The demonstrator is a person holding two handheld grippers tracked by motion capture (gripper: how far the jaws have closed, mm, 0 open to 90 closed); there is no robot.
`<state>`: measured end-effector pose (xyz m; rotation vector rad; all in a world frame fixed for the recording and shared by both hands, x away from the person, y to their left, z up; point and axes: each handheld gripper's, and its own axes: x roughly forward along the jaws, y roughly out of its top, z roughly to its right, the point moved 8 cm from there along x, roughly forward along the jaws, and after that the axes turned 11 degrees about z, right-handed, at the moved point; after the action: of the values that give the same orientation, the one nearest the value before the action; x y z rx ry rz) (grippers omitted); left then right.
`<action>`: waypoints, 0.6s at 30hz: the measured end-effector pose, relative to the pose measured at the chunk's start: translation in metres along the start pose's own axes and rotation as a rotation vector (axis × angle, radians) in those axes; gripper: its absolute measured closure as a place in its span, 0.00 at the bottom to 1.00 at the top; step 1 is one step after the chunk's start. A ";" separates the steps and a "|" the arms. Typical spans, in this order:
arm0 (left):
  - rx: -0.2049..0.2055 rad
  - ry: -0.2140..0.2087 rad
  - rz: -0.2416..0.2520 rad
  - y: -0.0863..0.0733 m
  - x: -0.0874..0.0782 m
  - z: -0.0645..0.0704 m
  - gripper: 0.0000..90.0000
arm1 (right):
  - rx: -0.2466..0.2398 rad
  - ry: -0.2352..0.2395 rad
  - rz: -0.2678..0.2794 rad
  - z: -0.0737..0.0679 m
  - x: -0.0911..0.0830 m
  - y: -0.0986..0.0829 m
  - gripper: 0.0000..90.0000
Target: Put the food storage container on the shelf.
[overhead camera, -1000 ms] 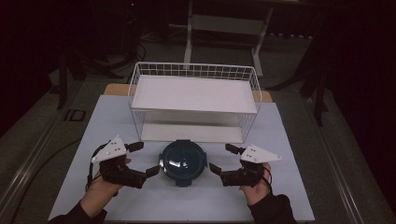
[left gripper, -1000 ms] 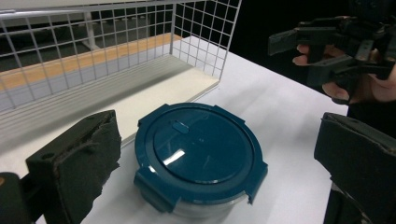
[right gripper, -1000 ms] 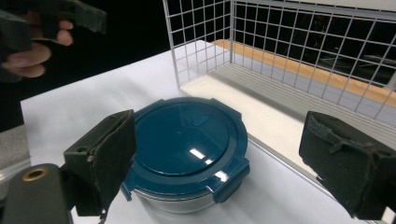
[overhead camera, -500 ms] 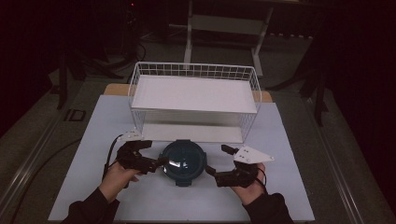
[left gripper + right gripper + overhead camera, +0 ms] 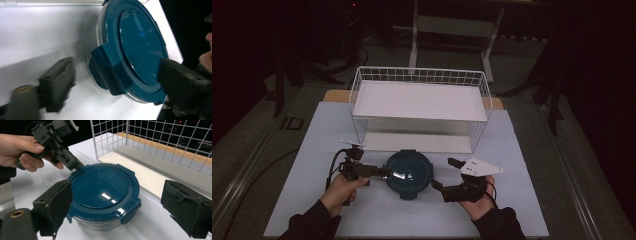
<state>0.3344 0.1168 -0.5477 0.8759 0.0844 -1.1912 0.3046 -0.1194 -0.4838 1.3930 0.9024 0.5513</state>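
A round container with a dark teal clip-on lid stands on the white table just in front of the wire basket. My left gripper is rolled on its side at the container's left edge. In the left gripper view the container has its lid clip between the wide-open jaws of the left gripper, one low by the table and one over the lid. My right gripper stands open just right of the container. In the right gripper view the container sits ahead of the right gripper, whose pads are spread apart.
A white wire basket with a flat white shelf inside stands behind the container; its mesh wall rises close by. The white table top has free room left and right. Dark floor and stands lie beyond.
My left gripper moved right to the container's left edge and rolled onto its side. The right gripper shifted slightly left and nearer. The container has not moved.
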 end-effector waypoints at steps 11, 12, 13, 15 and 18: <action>-0.132 -0.027 -0.024 -0.005 0.008 -0.007 0.52 | 0.032 -0.001 -0.020 0.004 0.002 -0.006 0.14; -0.141 -0.039 -0.028 -0.005 0.008 -0.008 0.53 | 0.034 -0.001 -0.022 0.004 0.002 -0.006 0.14; -0.145 -0.055 -0.032 -0.005 0.007 -0.009 0.53 | 0.035 0.000 -0.025 0.005 0.002 -0.006 0.14; -0.148 -0.073 -0.033 -0.005 0.007 -0.010 0.55 | 0.046 -0.001 -0.026 0.006 0.003 -0.007 0.15; -0.136 -0.078 -0.045 -0.005 0.006 -0.010 0.55 | 0.081 0.004 -0.041 0.008 0.004 -0.009 0.17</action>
<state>0.3363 0.1175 -0.5603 0.7105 0.1212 -1.2455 0.3112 -0.1220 -0.4940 1.4432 0.9634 0.4921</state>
